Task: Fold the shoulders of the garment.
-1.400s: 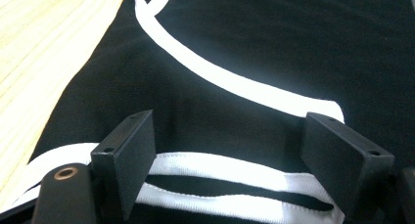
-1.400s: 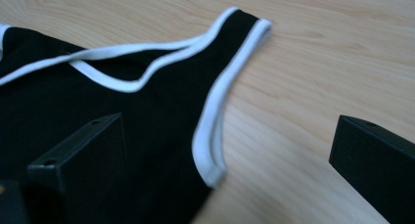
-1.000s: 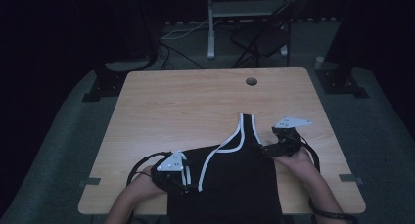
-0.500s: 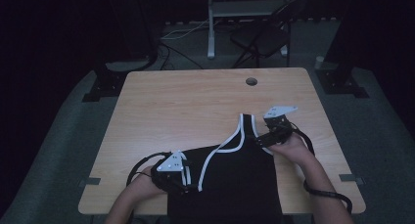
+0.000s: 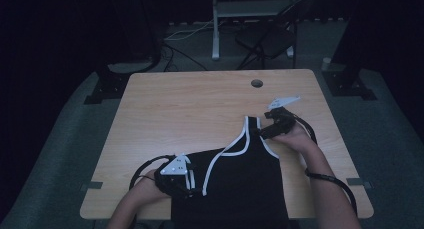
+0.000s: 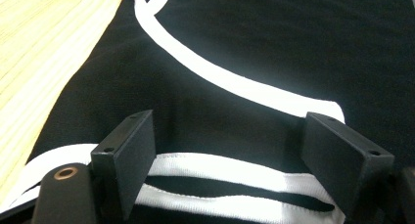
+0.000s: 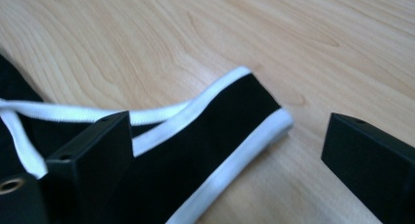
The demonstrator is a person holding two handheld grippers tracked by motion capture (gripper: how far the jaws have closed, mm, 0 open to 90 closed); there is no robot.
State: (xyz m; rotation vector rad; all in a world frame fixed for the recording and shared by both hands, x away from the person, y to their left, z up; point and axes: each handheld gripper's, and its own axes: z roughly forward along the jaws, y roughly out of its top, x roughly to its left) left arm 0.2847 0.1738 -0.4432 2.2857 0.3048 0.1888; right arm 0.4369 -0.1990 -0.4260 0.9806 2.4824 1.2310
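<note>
The right gripper [image 5: 267, 125] has slid in to the vest's [image 5: 240, 189] shoulder strap [image 7: 235, 121], jaws wide and just starting to close; the left gripper [image 5: 182, 181] waits, released, over the hem on the counter [image 5: 200, 104].

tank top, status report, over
Left tool open over white-trimmed edge. Right tool open at shoulder strap, jaws just closing slightly. Tank top flat on table. Nothing in the way.
</note>
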